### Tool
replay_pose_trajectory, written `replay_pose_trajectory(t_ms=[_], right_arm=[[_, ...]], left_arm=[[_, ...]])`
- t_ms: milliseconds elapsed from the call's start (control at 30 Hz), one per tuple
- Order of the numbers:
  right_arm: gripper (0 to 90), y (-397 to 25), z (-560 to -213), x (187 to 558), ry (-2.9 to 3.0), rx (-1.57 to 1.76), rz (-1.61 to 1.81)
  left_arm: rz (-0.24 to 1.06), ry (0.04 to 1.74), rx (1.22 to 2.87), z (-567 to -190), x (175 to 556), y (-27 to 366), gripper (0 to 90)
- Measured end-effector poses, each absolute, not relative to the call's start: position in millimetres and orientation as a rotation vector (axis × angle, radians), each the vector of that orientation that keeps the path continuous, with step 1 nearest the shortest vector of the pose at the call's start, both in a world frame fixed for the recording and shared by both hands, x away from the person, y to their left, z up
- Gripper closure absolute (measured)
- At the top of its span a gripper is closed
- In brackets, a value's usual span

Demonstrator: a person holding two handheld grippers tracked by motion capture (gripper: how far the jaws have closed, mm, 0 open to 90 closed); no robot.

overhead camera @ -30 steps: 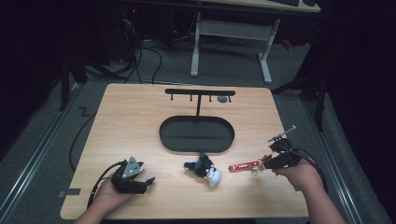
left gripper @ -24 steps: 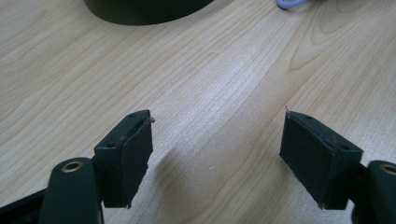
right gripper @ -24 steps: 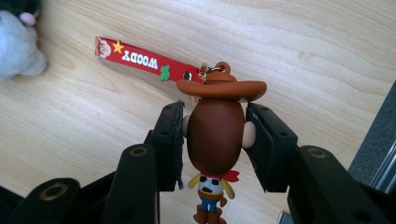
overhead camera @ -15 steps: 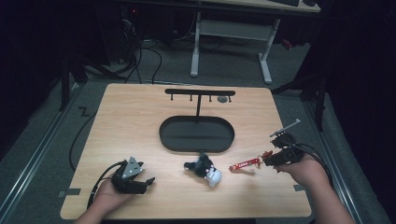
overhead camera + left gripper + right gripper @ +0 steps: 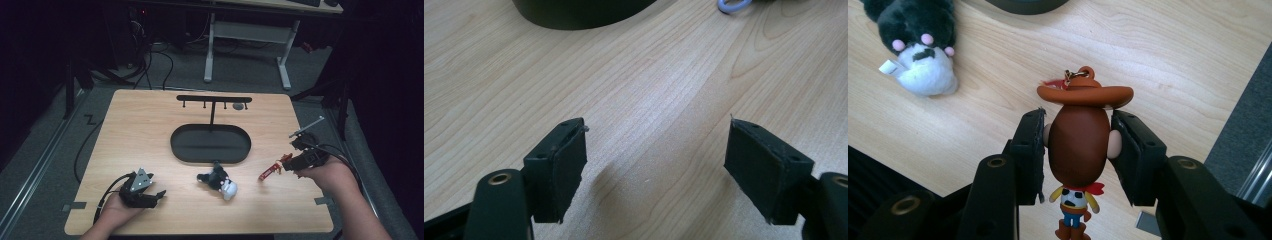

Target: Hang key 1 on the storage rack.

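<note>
My right gripper is shut on the head of a cowboy keychain figure with a brown hat and a red strap. From above, the cowboy figure hangs just over the table's right side from my right gripper. A black and white plush keychain lies on the wood at front centre, and the plush appears at top left in the right gripper view. My left gripper rests at the front left, open, with bare wood between its pads.
A black oval base with a T-shaped hook rack stands mid-table; a small grey item hangs at the rack's right end. The base's edge is ahead of the left gripper. The table's right edge lies close to my right hand.
My right gripper has drifted slightly right and back with the cowboy figure, lifting it off the wood. The left gripper and the plush have stayed put.
</note>
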State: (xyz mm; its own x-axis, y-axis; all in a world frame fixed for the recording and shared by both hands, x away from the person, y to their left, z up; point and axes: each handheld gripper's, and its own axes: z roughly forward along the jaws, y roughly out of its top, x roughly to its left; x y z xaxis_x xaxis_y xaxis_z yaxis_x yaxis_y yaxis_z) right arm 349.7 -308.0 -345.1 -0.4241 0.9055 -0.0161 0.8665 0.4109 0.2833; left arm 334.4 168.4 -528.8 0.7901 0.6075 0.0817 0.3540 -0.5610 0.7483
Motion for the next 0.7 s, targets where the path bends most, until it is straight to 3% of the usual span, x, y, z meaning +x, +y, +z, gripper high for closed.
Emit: replay_pose_trajectory(t_ms=[700], right_arm=[[58.8,-288.8,-319.9,366.0,2.489,1.529,0.357]], left_arm=[[0.432,0.709,2.205,-528.1,334.9,170.3,24.9]])
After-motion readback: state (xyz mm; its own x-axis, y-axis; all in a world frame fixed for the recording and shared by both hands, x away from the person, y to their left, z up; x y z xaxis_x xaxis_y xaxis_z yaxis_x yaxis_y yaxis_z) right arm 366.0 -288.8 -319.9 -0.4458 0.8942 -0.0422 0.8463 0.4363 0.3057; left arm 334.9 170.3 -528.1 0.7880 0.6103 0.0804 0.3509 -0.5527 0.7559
